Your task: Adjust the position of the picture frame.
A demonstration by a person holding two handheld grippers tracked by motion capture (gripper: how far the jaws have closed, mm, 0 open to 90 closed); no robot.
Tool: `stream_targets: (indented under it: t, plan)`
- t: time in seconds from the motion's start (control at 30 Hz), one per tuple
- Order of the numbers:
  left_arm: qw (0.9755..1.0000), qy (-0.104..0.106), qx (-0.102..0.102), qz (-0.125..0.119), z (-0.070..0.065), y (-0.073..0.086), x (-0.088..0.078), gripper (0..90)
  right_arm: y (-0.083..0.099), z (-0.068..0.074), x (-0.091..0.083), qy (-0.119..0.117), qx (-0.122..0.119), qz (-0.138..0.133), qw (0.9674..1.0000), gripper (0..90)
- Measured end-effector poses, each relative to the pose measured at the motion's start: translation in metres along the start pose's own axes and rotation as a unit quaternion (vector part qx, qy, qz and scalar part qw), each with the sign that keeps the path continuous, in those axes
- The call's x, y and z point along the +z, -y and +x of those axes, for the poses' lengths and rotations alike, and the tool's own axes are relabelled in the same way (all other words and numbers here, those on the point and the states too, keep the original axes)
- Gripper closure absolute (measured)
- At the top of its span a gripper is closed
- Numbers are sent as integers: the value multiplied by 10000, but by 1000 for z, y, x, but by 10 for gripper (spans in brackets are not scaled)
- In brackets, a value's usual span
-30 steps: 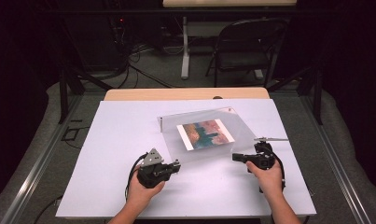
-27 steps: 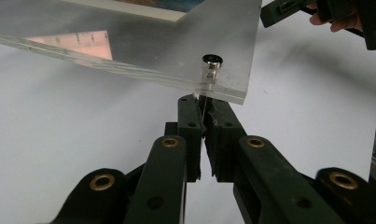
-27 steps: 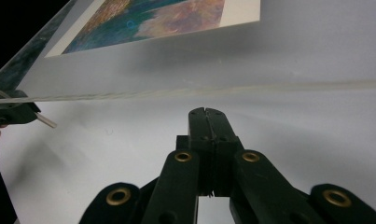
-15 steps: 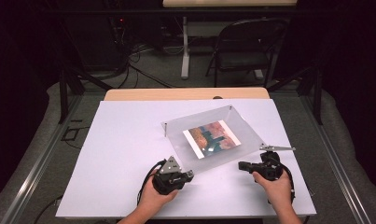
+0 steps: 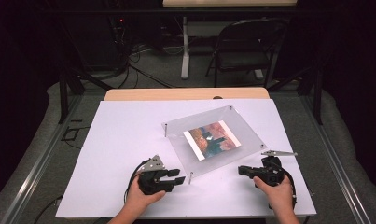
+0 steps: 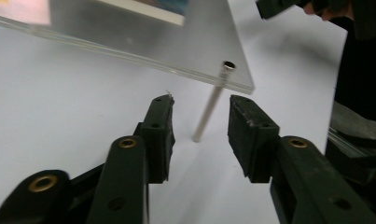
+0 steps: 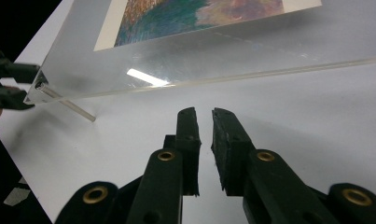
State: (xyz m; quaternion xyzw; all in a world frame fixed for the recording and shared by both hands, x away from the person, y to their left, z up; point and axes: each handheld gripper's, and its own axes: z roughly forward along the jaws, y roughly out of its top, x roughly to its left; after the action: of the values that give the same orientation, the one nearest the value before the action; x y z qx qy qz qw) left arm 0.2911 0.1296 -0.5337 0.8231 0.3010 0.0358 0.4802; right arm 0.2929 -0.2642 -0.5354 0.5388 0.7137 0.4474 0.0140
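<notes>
Right now the clear acrylic picture frame with a colourful print sandwiched inside (image 5: pixel 212 141) sits on the white table (image 5: pixel 120 140), right of centre, raised on thin metal standoff legs at its corners and lying skewed to the table edges. Left gripper (image 5: pixel 176 176) is just off the near-left corner, fingers (image 6: pixel 158 135) spread with the slim metal corner leg (image 6: pixel 209 114) standing in the gap between them, neither finger touching it; its jaws have just been opening, so I'd read this as a release of that leg, frame now bearing on its own legs. Right gripper (image 5: pixel 242 171) sits near the frame's near edge toward the right corner, apart from it, fingers (image 7: pixel 190 135) nearly together with only a narrow slit and nothing between them; they have been easing open slightly too. Frame edge passes above and ahead of them in the right gripper view. Both hands rest low on the table, one per side, likely for a two-handed shift of the frame. Black folding chair (image 5: pixel 244 46) stands beyond the table, not involved.
</notes>
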Motion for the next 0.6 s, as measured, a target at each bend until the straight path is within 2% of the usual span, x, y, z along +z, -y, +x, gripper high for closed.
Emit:
stream_targets:
  t: [0.07, 0.17, 0.23, 0.33, 0.43, 0.47, 0.6]
  plan:
    - [9996, -264, 62, -119, 9, -1, -6, 541, 0, 1, 1, -11, -33, 38, 10000, 792]
    - [9982, -453, -176, -356, 30, -2, -10, 507, 1, 4, 3, -20, -75, 22, 10000, 786]
    - [9963, -663, -306, -445, 44, -4, -11, 479, 1, 6, 5, -42, -110, 8, 9999, 781]
    - [9937, -786, -508, -608, 63, -8, -9, 449, 2, 7, 6, -73, -108, 23, 9999, 771]
    - [9924, -1041, -447, -473, 80, -15, -4, 465, 3, 7, 6, -87, -111, 38, 9999, 765]
    - [9913, -1164, -419, -440, 85, -17, -2, 478, 3, 8, 6, -100, -100, 33, 9999, 763]
    - [9887, -1376, -454, -373, 107, -23, 9, 497, 4, 9, 5, -147, -89, -19, 9999, 759]
